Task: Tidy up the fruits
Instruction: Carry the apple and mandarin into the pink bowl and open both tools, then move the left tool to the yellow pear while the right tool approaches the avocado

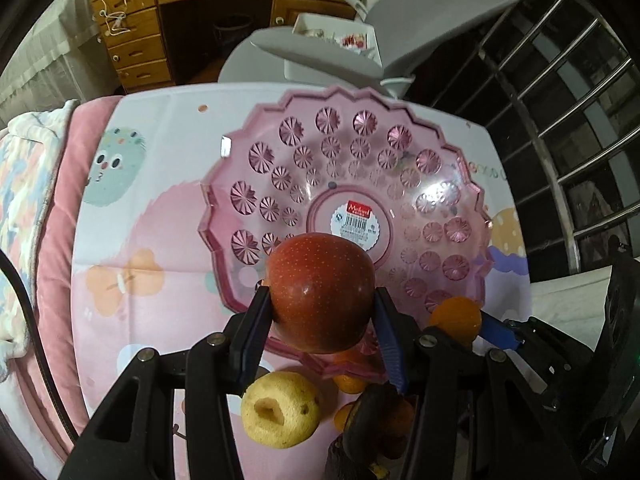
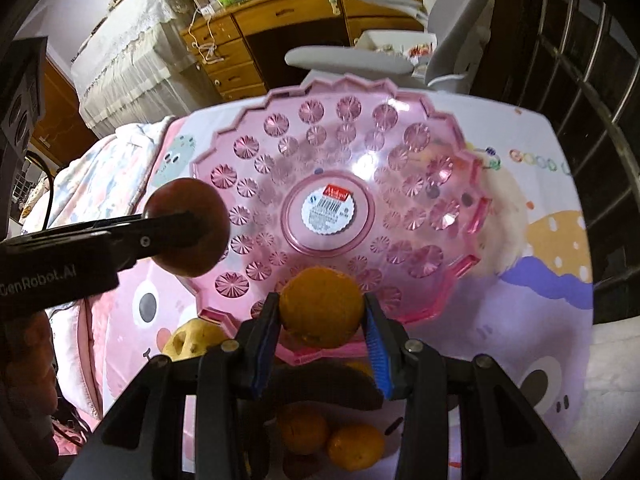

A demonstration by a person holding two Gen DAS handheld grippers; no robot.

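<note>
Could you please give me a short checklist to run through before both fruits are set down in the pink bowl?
1. Left hand-held gripper holds the red apple between both pads: ok.
2. Right hand-held gripper holds the orange between both pads: ok.
3. Pink bowl is free of fruit, only a label at its centre: ok.
4. Both fruits are over the bowl's near edge, not its middle: not ok yet.
5. The two grippers are apart, apple left of orange: ok.
6. Yellow fruit and the oranges on the table are clear of the path: cannot tell.
</note>
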